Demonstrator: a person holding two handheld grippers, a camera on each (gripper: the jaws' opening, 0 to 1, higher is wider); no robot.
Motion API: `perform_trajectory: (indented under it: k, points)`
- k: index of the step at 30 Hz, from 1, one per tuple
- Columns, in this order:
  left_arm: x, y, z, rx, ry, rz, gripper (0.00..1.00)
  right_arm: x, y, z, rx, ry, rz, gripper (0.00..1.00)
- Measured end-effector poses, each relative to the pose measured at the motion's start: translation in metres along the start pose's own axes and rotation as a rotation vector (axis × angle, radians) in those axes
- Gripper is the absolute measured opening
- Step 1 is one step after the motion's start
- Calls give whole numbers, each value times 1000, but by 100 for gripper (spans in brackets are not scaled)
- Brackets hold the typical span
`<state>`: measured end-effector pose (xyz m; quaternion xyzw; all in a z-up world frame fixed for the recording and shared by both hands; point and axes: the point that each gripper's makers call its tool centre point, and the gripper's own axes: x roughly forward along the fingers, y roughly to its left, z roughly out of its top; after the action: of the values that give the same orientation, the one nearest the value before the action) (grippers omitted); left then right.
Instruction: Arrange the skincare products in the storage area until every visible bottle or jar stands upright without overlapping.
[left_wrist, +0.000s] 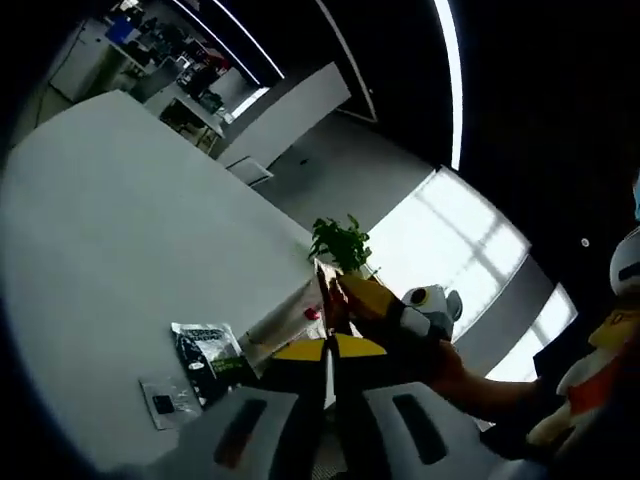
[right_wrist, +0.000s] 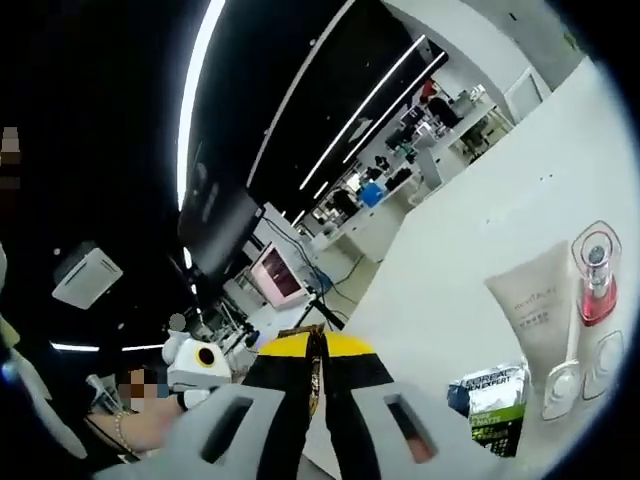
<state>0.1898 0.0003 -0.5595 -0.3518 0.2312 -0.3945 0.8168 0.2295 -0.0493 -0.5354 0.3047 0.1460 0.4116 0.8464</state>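
In the right gripper view, skincare items stand together on the white table (right_wrist: 560, 180) at the right edge: a white tube (right_wrist: 533, 300) on its white cap (right_wrist: 558, 384), a clear bottle with a pink-red core (right_wrist: 597, 270), and a white container (right_wrist: 605, 365) below it. A dark sachet pack (right_wrist: 495, 395) lies beside them. My right gripper (right_wrist: 318, 352) has its yellow-tipped jaws shut, off to the left of the products. My left gripper (left_wrist: 330, 348) is shut too, with nothing seen between its jaws. A dark sachet (left_wrist: 207, 355) and a small grey packet (left_wrist: 163, 402) lie left of it.
The other gripper (left_wrist: 375, 298), held by a hand (left_wrist: 452, 362), sits just right of my left jaws. A green plant (left_wrist: 340, 240) stands at the table's far edge (left_wrist: 270, 200). A hand with a bracelet (right_wrist: 122, 428) holds the other gripper (right_wrist: 200, 362). Desks and screens lie beyond.
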Motion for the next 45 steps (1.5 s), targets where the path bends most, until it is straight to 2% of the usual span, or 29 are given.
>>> perform_trajectory:
  k: [1, 2, 4, 9, 10, 12, 14, 15, 17, 19, 24, 25, 28, 34, 37, 45]
  points:
    - [-1, -1, 1, -4, 6, -9, 0, -1, 3, 2, -12, -1, 23, 4]
    - [-2, -3, 1, -14, 13, -10, 0, -1, 4, 2, -17, 6, 25, 3]
    - [-3, -4, 0, -16, 26, -17, 0, -1, 5, 1, -81, 32, 29, 3]
    - [-4, -5, -4, -45, 38, -13, 0, 2, 9, -1, -141, 58, 36, 3]
    - [-4, -4, -5, -54, 42, -9, 0, 3, 7, -2, -176, 70, 26, 3]
    - [-5, -2, -6, -64, 46, -8, 0, 3, 13, -1, -261, 58, 53, 1]
    - [-6, 1, -6, -85, 44, -8, 0, 3, 13, 0, -300, 54, 53, 1]
    - [-6, 2, -6, -92, 46, -6, 0, 5, 5, -6, -356, 101, -8, 1]
    - [-7, 8, -7, -110, 43, 18, 0, 8, -3, -13, -433, 151, -60, 1]
    - [-7, 14, -9, -131, 39, 53, 0, 13, -4, -18, -512, 179, -82, 1]
    - [-7, 30, -13, -178, 25, 128, 0, 21, -16, -30, -633, 255, -141, 1]
    - [-7, 36, -14, -198, 20, 162, 0, 22, -17, -32, -631, 261, -146, 1]
    - [-8, 48, -14, -210, 5, 207, 0, 30, -25, -40, -660, 289, -164, 1]
    - [-8, 82, -23, -256, 16, 320, 0, 44, -45, -63, -693, 349, -197, 1]
    - [-8, 95, -26, -289, 14, 345, 0, 51, -58, -72, -681, 369, -217, 1]
    - [-2, 130, -37, -290, 50, 418, 0, 68, -95, -104, -653, 451, -257, 1]
